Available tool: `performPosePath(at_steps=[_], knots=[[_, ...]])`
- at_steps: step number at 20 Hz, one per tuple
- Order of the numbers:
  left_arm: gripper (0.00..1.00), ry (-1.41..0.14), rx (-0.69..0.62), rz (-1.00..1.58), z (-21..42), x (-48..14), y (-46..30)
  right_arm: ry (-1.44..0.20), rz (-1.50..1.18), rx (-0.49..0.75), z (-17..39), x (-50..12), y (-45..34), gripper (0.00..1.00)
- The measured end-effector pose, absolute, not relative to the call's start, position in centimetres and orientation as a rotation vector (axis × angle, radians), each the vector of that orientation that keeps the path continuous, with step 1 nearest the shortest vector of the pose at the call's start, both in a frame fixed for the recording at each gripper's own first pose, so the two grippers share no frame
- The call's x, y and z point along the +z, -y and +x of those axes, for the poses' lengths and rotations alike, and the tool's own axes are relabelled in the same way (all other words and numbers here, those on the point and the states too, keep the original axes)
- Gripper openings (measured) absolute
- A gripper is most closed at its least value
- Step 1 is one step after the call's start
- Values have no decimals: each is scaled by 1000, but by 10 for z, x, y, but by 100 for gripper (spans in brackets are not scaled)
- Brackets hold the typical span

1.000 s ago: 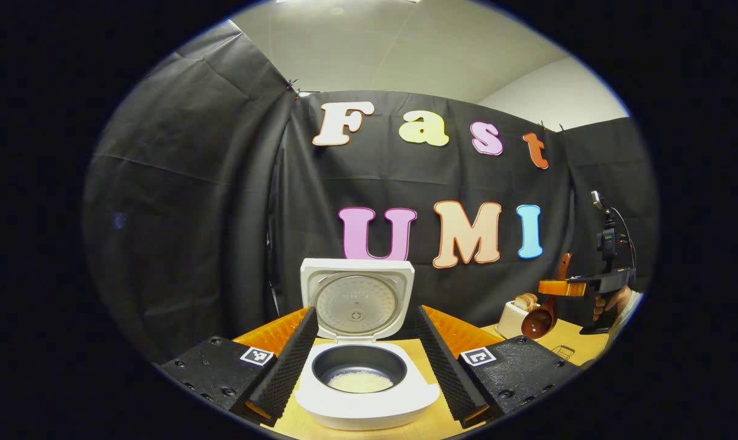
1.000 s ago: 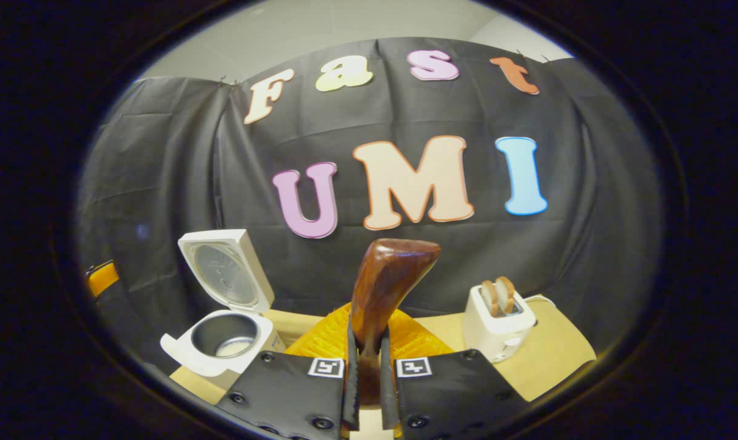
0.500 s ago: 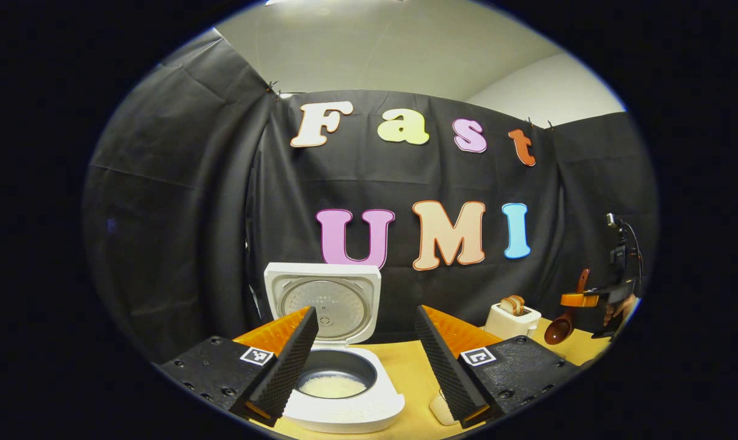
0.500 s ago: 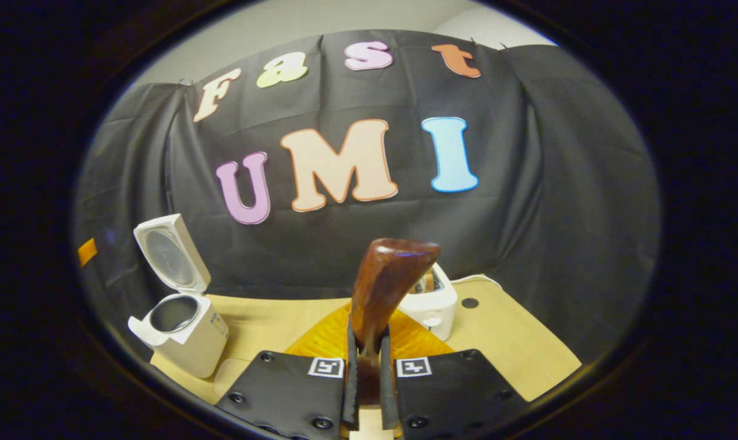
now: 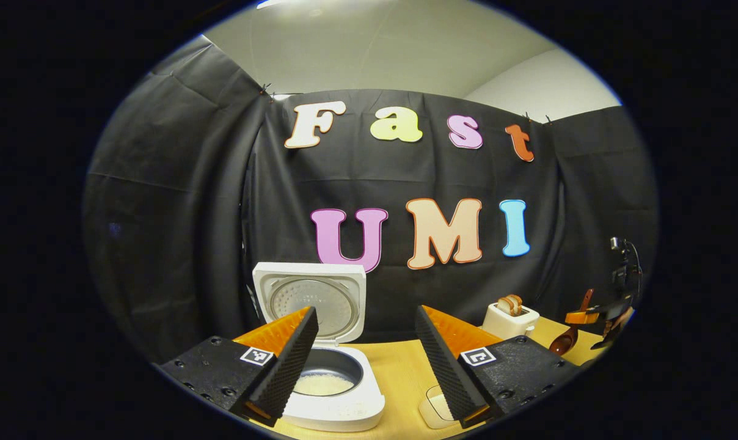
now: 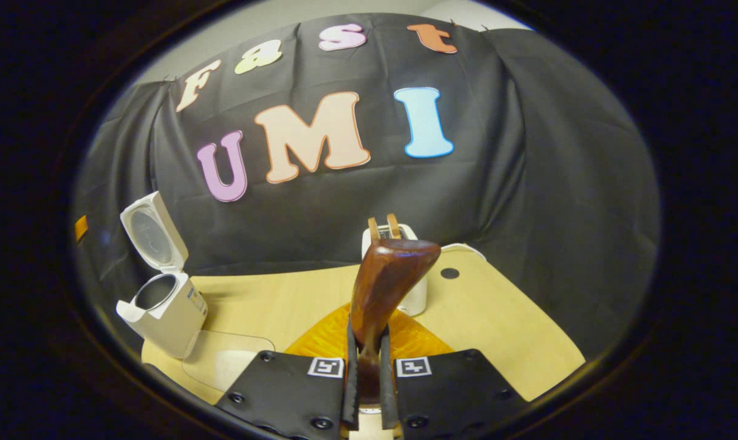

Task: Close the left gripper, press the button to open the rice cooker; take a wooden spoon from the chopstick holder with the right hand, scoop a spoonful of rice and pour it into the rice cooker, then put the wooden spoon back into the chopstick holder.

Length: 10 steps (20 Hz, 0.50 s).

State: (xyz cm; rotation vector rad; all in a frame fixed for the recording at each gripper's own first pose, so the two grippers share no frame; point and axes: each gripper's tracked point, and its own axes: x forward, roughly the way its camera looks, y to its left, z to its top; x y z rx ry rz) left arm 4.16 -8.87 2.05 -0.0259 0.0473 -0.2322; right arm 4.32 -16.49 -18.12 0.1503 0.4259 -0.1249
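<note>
The right gripper (image 6: 366, 391) has its fingers pressed together on the handle of the wooden spoon (image 6: 384, 287), which stands up out of the pinch toward twelve o'clock; from the left gripper view the same spoon (image 5: 566, 339) hangs bowl-down at about four o'clock, over the far end of the table (image 6: 503, 330). Held that way, the bowl looks ready to go down into a holder, so I judge the scooping done and the return of the spoon in hand. I cannot make out the chopstick holder itself.

The left gripper (image 5: 366, 360) has its fingers spread wide apart, holding nothing, hanging over the near edge of the table, out of the way of the right hand's work.

The rice cooker (image 5: 329, 373) sits at seven o'clock in the left gripper view, its lid (image 5: 311, 299) tipped upright, and a pale layer of rice (image 5: 323, 384) lies in the bottom of its dark pot. A toaster (image 5: 509, 318) with two slices of bread poking out stands near the spoon. A shallow clear container (image 6: 225, 360) lies just beside the cooker; what it holds I cannot tell.
</note>
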Motion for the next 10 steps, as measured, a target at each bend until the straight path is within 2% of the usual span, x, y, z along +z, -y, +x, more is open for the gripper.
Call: performPosePath(at_steps=[10], knots=[[92,-52,-209,-6,35,22,91,-502,127,-76,39,-246,149,17]])
